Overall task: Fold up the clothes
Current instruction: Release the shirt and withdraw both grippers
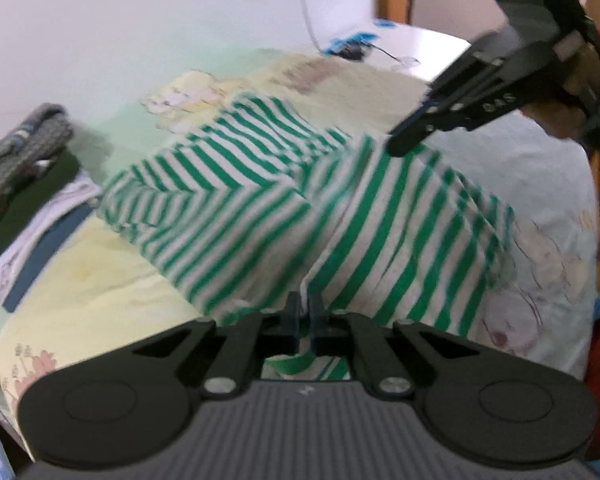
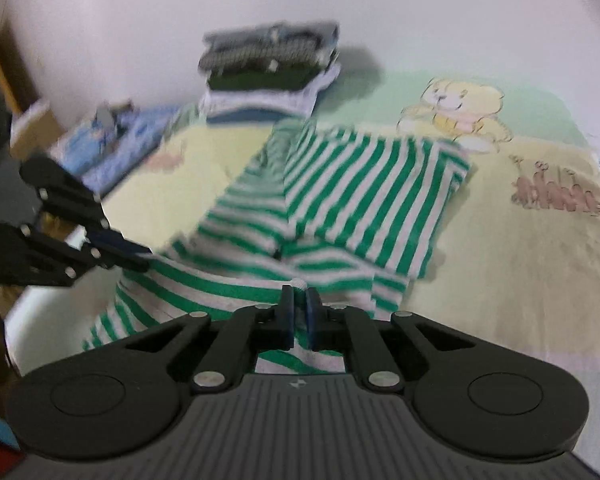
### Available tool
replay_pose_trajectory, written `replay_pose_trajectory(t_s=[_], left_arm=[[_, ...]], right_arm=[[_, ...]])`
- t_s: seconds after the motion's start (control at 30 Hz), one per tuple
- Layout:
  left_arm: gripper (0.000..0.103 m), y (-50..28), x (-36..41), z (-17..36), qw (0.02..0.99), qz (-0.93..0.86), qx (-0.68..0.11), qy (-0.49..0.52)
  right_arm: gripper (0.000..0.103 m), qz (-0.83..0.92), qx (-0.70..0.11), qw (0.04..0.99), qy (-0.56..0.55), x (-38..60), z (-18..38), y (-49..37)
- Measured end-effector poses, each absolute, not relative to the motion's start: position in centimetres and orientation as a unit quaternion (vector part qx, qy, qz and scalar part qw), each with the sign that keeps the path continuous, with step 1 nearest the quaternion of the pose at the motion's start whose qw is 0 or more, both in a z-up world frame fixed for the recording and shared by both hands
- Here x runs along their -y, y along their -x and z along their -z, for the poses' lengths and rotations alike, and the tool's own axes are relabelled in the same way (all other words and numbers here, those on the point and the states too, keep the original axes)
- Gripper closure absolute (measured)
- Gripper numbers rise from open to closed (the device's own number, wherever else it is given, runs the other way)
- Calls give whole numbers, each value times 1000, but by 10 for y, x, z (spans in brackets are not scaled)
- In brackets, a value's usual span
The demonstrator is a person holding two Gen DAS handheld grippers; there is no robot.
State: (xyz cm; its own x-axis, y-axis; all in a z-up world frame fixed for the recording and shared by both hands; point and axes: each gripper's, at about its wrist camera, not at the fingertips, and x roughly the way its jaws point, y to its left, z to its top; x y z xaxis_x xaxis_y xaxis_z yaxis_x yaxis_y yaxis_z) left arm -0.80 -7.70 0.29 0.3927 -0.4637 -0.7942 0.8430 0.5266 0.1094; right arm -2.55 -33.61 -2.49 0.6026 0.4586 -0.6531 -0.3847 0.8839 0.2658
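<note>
Right wrist view: my right claw (image 2: 299, 312) is pinched on the near hem of the green-and-white striped cotton shirt (image 2: 364, 200), which lies part-folded on the yellow cartoon-print bed sheet (image 2: 520, 280), stretching away ahead. My left claw (image 1: 304, 320) grips the same hem alongside.
</note>
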Motion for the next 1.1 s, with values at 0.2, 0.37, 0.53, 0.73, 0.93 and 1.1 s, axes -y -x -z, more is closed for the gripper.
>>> replay_pose_trajectory(t_s=[0.2, 0.37, 0.53, 0.73, 0.93, 1.1], left_arm=[[102, -38, 82, 8, 823, 360, -376, -227], [102, -41, 94, 46, 801, 352, -410, -258], [92, -32, 86, 39, 812, 335, -401, -261], [80, -20, 53, 13, 837, 308, -406, -200], [61, 14, 22, 15, 824, 307, -459, -125], [57, 28, 22, 29, 814, 299, -486, -107]], right_arm=[[98, -208, -384, 897, -63, 332, 48, 6], [96, -185, -389, 899, -75, 329, 67, -10], [81, -172, -379, 905, -90, 351, 50, 8], [71, -158, -398, 897, -111, 367, 43, 28], [76, -146, -426, 883, -133, 359, 66, 29], [93, -128, -398, 898, -140, 359, 60, 22]])
